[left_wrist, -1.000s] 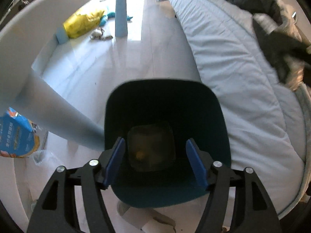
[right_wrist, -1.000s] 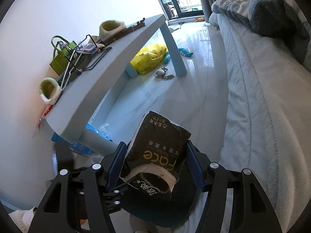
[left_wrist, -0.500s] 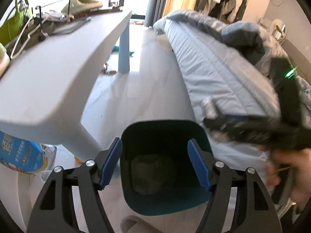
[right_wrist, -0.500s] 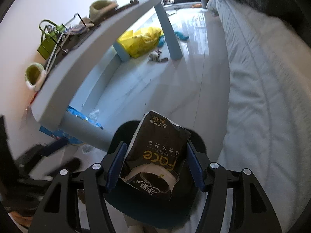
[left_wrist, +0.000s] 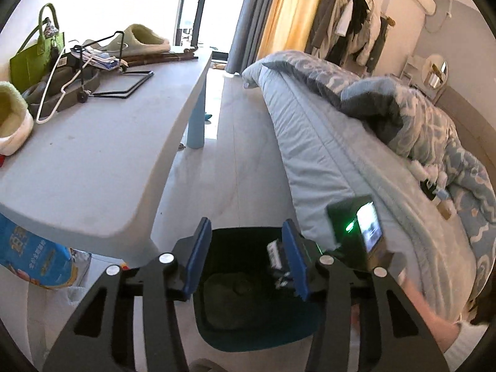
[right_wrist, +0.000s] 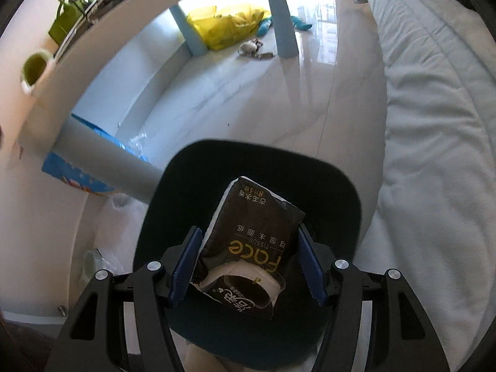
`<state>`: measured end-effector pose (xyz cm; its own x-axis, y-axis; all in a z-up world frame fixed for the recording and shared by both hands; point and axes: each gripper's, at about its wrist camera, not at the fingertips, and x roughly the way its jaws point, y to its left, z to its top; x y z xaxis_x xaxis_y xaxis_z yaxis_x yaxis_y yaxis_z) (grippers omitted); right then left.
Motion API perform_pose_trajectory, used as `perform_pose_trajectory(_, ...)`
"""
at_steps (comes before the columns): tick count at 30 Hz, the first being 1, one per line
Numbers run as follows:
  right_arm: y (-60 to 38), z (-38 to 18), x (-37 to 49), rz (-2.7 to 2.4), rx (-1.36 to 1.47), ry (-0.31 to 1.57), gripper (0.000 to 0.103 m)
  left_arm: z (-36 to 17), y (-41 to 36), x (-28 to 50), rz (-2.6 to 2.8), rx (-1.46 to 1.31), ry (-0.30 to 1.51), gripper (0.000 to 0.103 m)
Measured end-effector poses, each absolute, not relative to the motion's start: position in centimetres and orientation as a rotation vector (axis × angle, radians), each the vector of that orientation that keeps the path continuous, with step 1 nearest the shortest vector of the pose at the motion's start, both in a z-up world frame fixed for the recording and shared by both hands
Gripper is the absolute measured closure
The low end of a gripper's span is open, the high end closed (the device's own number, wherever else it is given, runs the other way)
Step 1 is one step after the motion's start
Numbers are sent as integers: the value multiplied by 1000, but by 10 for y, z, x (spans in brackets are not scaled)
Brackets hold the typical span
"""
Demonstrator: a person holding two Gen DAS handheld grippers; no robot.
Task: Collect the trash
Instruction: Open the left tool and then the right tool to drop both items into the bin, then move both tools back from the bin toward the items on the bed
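Note:
A dark teal trash bin point(right_wrist: 248, 186) stands on the floor between the table and the bed; it also shows in the left wrist view point(left_wrist: 241, 325), with something dark at its bottom. My right gripper point(right_wrist: 246, 263) is shut on a black tissue pack point(right_wrist: 251, 241) and holds it directly above the bin's opening. My left gripper point(left_wrist: 246, 255) is open and empty, raised above the bin. The right gripper's body point(left_wrist: 356, 235) with its lit screen shows at the bin's right side in the left wrist view.
A grey table point(left_wrist: 93, 155) with a green bag point(left_wrist: 34, 52), slippers and hangers stands left. A bed point(left_wrist: 356, 142) with a blue quilt is right. A yellow bag point(right_wrist: 229, 24) and small items lie under the table. A blue package point(left_wrist: 28, 257) sits by the near table leg.
My left gripper has risen and tilted up, so the table top and room came into view. My right gripper has carried the tissue pack over the bin and lower toward it.

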<state>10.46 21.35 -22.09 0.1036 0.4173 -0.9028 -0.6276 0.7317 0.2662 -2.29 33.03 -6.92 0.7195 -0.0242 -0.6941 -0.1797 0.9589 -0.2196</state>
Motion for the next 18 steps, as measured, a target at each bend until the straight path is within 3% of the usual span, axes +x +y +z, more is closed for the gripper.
perform_pose_trajectory(8,224,-248,91,766,-333,1291,39,-52,337,-27,97,-314,724,54)
perform_pose_trajectory(10,224,-250,88,777,-334,1301,34,-47,339,-28,102,-312,715,54)
perform_pose_trajectory(18,217,-225,89,804,-310,1240,33,-35,341,-26,128,-310,694,54)
